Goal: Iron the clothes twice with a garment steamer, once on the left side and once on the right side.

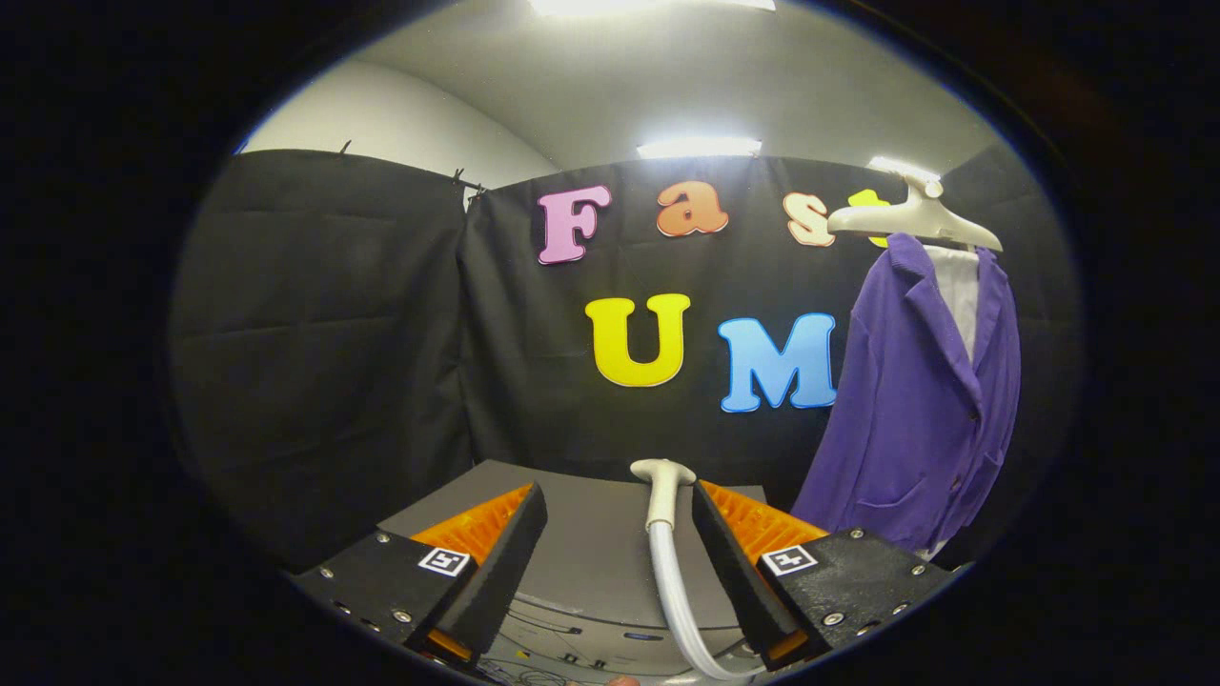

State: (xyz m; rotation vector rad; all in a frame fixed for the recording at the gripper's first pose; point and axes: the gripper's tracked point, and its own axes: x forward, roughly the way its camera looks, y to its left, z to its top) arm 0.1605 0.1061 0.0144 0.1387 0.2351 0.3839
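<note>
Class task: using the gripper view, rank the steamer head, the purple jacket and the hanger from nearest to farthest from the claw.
The claw is open, holding nothing.
1. Steamer head: between the fingers, close to the right one, on its hose.
2. Purple jacket: beyond the right finger, hanging by the booth wall.
3. Hanger: atop the jacket, highest and farthest.

gripper [620, 534] fingers apart | steamer head [661, 488] btwn, nr right finger | jacket [915, 400] hung beyond

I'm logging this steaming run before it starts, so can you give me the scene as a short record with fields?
gripper: jaws open, gripping nothing
steamer head: upright between the jaws, close to the right one
hose: runs down from the steamer head
jacket: purple, hanging on a hanger, beyond the jaws to the right
table: grey, below the jaws
</note>
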